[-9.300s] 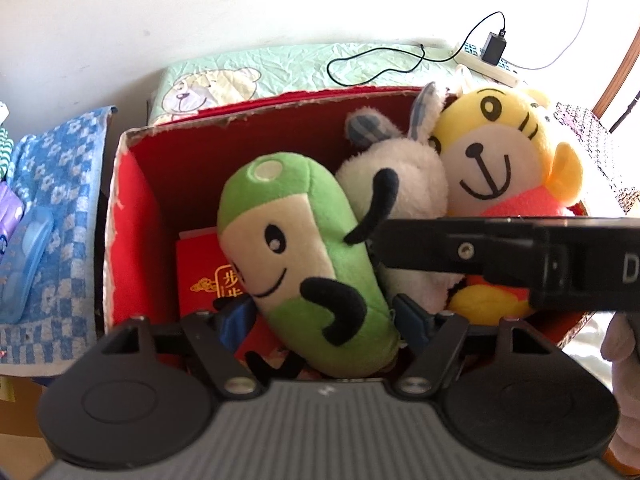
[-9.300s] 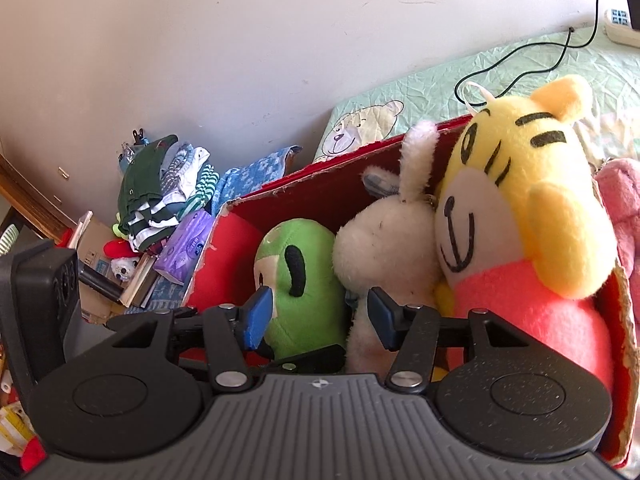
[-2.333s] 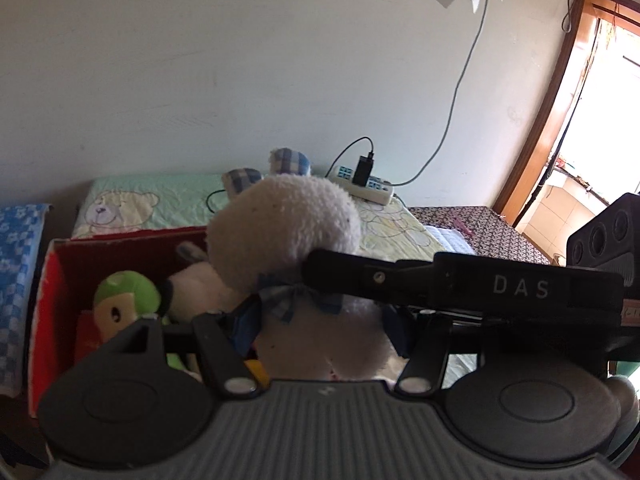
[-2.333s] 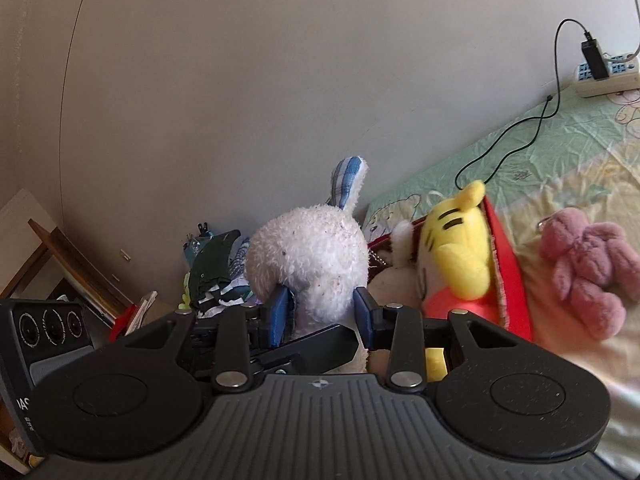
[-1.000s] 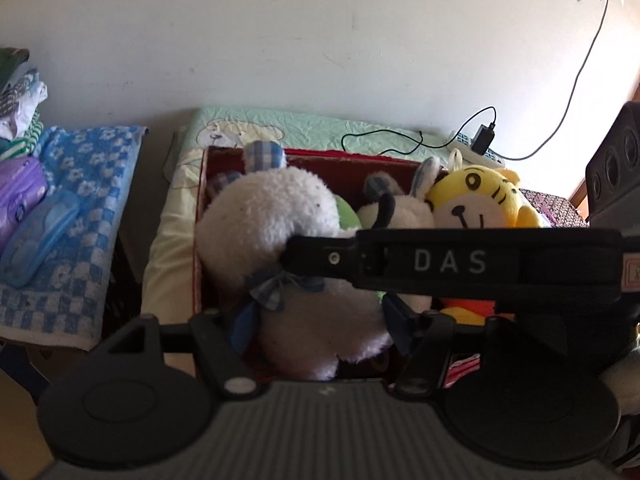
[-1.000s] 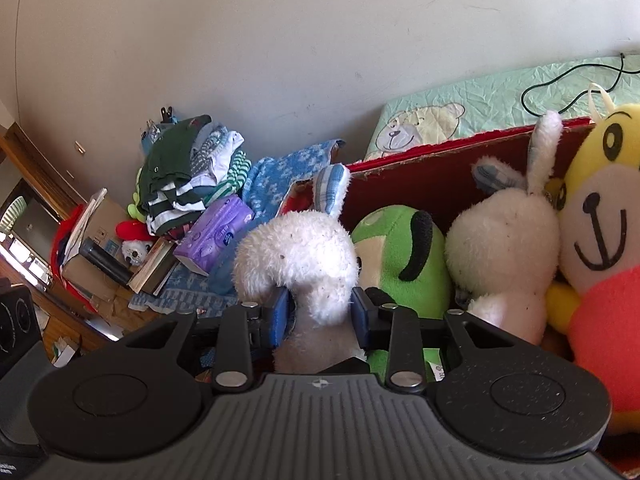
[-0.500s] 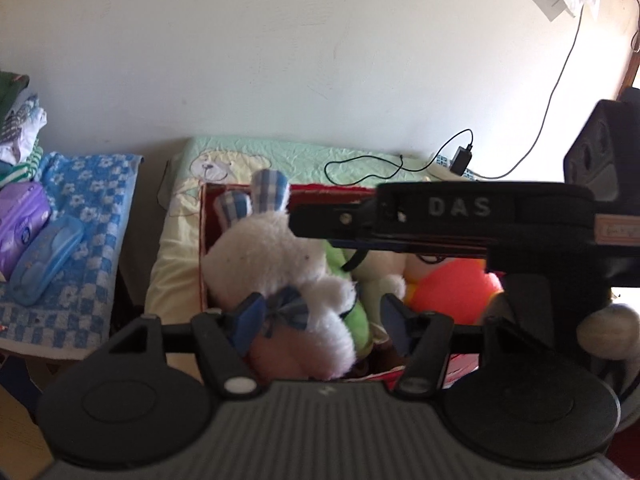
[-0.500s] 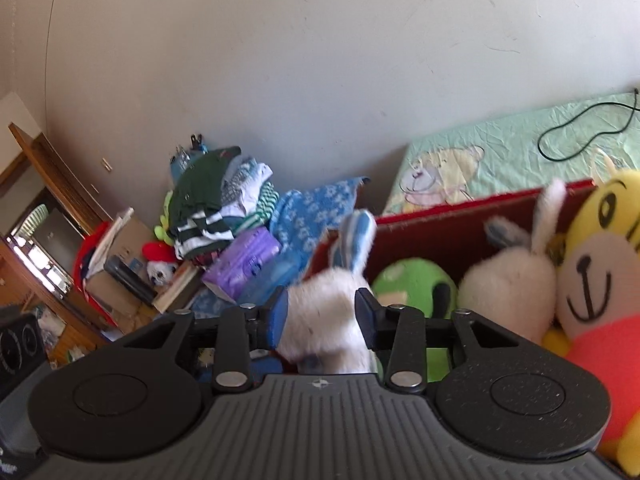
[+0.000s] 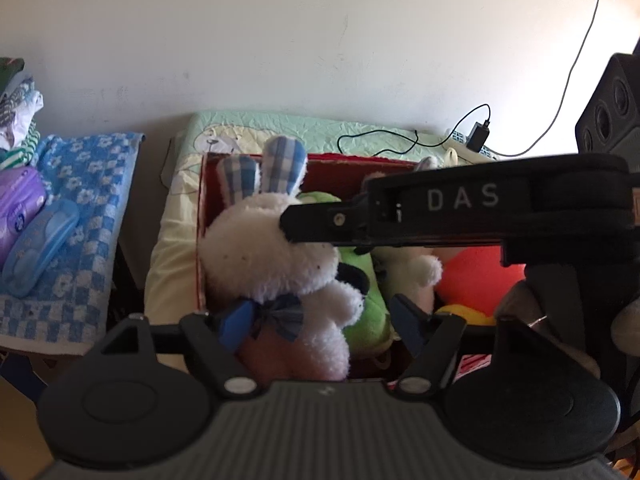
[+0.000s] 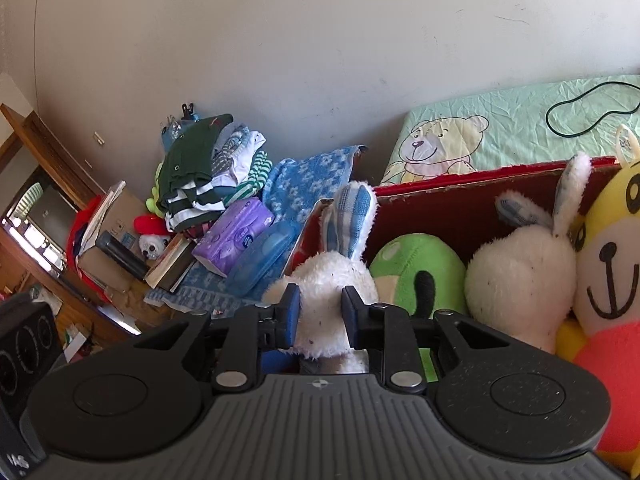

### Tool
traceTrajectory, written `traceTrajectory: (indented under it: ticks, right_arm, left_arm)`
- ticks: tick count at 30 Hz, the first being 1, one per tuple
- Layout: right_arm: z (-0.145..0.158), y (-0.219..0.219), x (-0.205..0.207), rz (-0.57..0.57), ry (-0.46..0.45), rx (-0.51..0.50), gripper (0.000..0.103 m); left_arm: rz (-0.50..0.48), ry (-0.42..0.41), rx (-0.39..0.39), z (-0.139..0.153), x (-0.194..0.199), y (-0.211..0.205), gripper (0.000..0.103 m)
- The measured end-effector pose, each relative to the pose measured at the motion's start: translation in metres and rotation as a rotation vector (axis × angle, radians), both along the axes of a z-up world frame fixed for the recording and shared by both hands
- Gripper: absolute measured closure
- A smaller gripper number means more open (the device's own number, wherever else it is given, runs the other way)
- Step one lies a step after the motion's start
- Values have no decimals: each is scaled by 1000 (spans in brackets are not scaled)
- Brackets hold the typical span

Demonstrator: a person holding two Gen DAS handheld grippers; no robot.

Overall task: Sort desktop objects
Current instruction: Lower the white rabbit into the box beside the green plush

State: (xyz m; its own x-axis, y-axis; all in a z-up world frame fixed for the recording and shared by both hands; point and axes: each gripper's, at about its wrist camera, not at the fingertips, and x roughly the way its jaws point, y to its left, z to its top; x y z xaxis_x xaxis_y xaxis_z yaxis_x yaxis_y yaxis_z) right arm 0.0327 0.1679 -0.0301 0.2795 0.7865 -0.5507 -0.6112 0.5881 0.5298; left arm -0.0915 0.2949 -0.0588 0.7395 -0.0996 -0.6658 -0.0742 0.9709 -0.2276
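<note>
- the rabbit [image 9: 276, 256] is sitting at the left end of the red box [image 10: 460, 196], beside the green toy [image 10: 420, 272].
- the right gripper [image 10: 319, 316] is pinching the rabbit's head, its jaws having just been closing.
- the left gripper [image 9: 320, 320] is opening, pads off the plush.
- best to be pressing it down before releasing.

The red box [image 10: 460, 196] is packed full: a white bunny [image 10: 332, 284] at 9 o'clock, then a green toy [image 10: 416, 268], a second bunny [image 10: 520, 280] and a yellow tiger [image 10: 608, 264] toward 3 o'clock. No gap is left between them. Room is found only above, by the wall at 12 o'clock.
</note>
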Motion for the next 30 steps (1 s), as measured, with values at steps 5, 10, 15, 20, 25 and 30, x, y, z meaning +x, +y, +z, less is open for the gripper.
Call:
traceTrajectory:
  ticks: [5, 10, 15, 20, 25, 30]
  right_arm:
    - [-5, 6, 2, -7, -26, -31, 78]
    - [-12, 0, 11, -15, 14, -10, 73]
    - [-16, -10, 10, -27, 45, 17, 64]
    - [-17, -15, 8, -30, 46, 29, 65]
    - [-15, -26, 8, -72, 55, 63, 65]
    - [-14, -31, 7, -88, 44, 35, 71]
  left_arm:
    - [-6, 12, 31, -2, 6, -5, 25]
    - [4, 25, 56, -3, 9, -10, 24]
    - [-1, 31, 69, -2, 12, -15, 17]
    - [-3, 42, 79, -2, 16, -19, 13]
    - [1, 59, 62, -2, 20, -18, 5]
    - [1, 72, 81, -3, 21, -25, 1]
